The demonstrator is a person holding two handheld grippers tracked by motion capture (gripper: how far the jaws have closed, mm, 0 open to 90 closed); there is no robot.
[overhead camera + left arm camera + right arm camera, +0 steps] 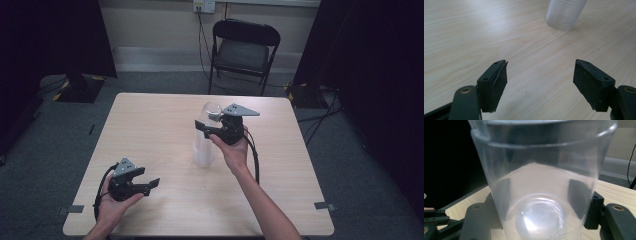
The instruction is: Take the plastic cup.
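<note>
A stack of clear ribbed plastic cups (pixel 203 151) stands upright near the middle of the light wooden table (pixel 150 125); its base is in the left gripper view too, as the cup stack (pixel 564 15). Right above the stack my right gripper (pixel 204 129) is shut on a single clear cup (pixel 212 111), mouth up. In the right gripper view both pads press the walls of this cup (pixel 541 170) inside my right gripper (pixel 541 195). I cannot tell whether the held cup touches the stack. My left gripper (pixel 152 184) rests near the front left, open, and holds nothing (pixel 540 80).
A black folding chair (pixel 242 50) stands beyond the far table edge, with cables on the floor behind it. Dark curtains hang at both sides. Bare tabletop lies between the left gripper and the stack.
</note>
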